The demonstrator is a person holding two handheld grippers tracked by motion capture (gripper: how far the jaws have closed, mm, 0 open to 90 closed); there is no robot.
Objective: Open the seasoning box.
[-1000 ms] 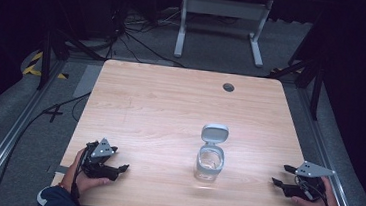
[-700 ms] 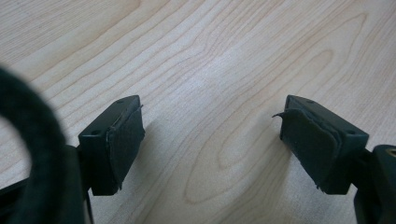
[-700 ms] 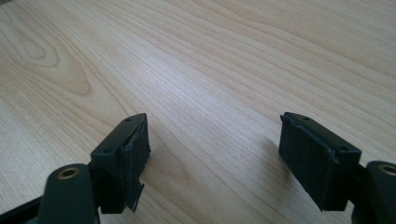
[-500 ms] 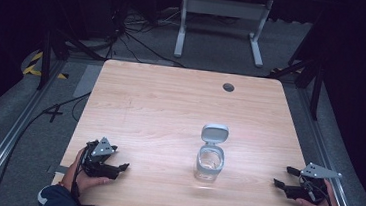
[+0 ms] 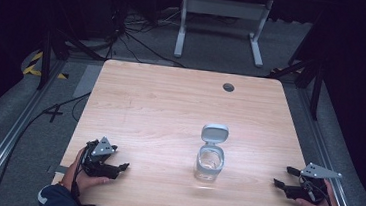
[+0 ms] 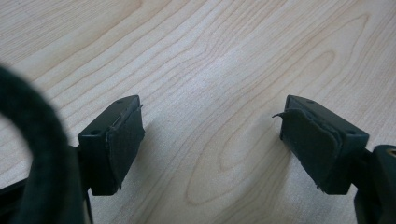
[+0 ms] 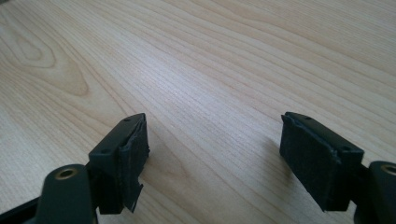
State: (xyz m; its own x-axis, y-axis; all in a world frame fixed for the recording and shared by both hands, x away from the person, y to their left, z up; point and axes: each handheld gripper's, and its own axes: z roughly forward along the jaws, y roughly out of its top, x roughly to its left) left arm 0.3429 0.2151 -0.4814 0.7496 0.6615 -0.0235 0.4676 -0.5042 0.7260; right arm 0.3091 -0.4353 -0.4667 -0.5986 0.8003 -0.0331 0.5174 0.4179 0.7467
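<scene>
Distance decides your next move: the clear jar point(image 5: 209, 163) stands upright on the bench point(image 5: 170, 107), slightly right of the middle and toward your edge, its hinged lid point(image 5: 214, 133) flipped open and leaning back, away from you. Your right hand-held gripper point(image 5: 285, 176) sits at the near right corner with its jaws pointing left toward the jar, and those jaws have just been opening with nothing between them; in the right gripper view the pads point(image 7: 130, 161) stand wide over bare wood. Your left hand-held gripper point(image 5: 124, 167) rests at the near left, also released and empty, its pads point(image 6: 123, 140) well apart. The jar lies between both, roughly as far from one as from the other. Its long axis is vertical, so a level approach from the side looks best.
</scene>
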